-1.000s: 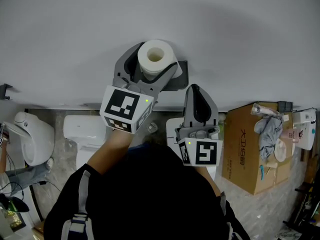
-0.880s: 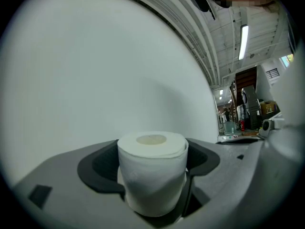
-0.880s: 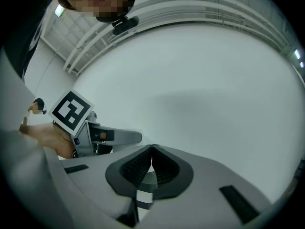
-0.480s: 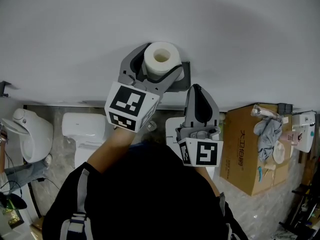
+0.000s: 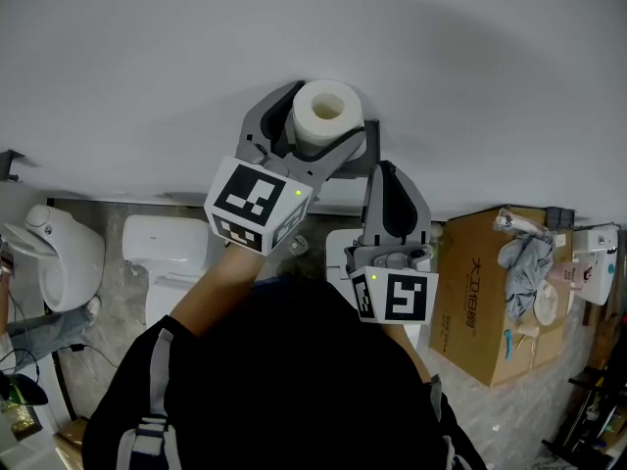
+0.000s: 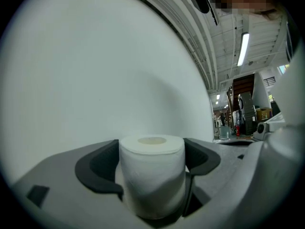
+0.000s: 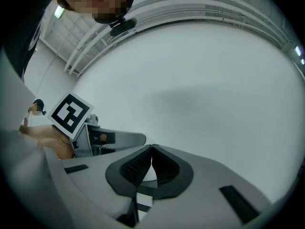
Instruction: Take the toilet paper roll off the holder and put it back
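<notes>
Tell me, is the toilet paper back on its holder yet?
Not yet, it seems. Taking it off looks done: the left gripper is clamped on the toilet paper roll, holding it upright beside the dark holder on the wall. Left: seating it and letting go. The right gripper is shut, empty.

Plain white wall (image 5: 147,67) fills the upper view. On the grey marbled floor (image 5: 108,311) below: a rounded white fixture (image 5: 54,262) at left, a rectangular white fixture (image 5: 162,253) beside it. At right, a cardboard box (image 5: 480,302) with grey cloth (image 5: 524,253) lying on top.
</notes>
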